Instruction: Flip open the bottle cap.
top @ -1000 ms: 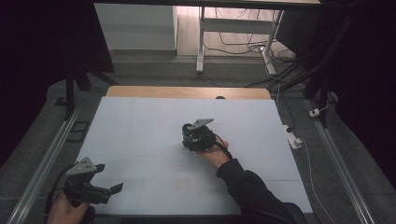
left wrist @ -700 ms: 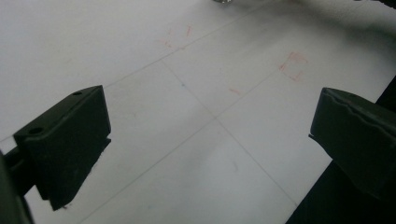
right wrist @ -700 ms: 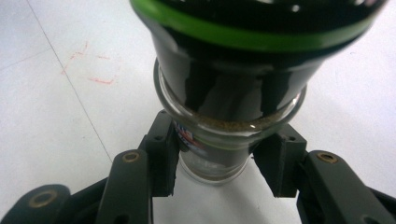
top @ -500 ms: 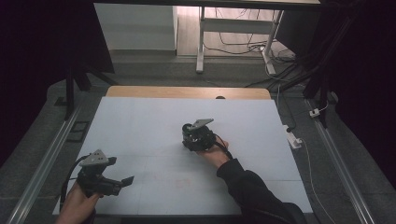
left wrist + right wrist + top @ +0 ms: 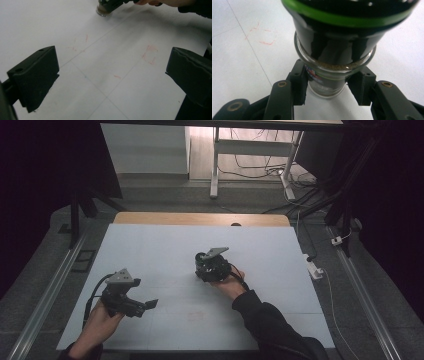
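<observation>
Right gripper (image 5: 328,93) clamped on glass jar (image 5: 329,75) mid-table (image 5: 150,245), bare surface all round, left gripper (image 5: 110,75) jaws spread, nothing between, near front-left edge, well apart

Your high view looks forward and down over the whole table (image 5: 150,245) from your side. Your left gripper view rides low, facing across the white top toward the jar (image 5: 103,11) far off. Your right gripper view sits right against that same jar (image 5: 332,75), looking down on it. All three share jar and tabletop.
</observation>
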`<state>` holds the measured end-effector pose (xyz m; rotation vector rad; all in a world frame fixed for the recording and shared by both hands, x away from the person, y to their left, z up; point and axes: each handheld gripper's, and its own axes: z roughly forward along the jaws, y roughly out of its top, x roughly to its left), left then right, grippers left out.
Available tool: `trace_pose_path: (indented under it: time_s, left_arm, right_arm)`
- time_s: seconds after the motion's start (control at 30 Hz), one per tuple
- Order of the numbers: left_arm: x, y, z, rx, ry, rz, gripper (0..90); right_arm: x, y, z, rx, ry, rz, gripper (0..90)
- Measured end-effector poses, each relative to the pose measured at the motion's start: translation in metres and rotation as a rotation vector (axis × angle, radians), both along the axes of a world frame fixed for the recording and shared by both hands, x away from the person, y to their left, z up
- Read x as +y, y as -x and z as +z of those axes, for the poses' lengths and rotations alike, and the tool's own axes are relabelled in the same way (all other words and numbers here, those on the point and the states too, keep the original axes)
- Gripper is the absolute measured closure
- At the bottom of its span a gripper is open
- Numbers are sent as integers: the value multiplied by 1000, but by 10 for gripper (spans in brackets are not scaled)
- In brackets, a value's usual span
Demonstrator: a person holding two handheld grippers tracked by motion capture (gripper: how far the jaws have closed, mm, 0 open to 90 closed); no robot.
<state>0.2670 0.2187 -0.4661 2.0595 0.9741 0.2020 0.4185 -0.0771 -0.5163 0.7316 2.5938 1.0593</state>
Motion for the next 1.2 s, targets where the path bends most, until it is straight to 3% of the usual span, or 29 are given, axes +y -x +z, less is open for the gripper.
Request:
trace_pose_path:
  time_s: [0.17,0.37,0.73,1.2]
  left_arm:
    - [-7,-12,3,-12,29,-17,0]
    - [-18,-30,7,-28,32,-39,0]
    - [-42,-57,6,-51,-6,-86,0]
    - [-70,-85,5,-64,0,-124,0]
  right_arm:
    - [0,0,0,-2,1,0,531]
    - [0,0,0,-3,1,1,531]
    - [0,0,0,-1,0,2,531]
    - [0,0,0,0,-1,5,531]
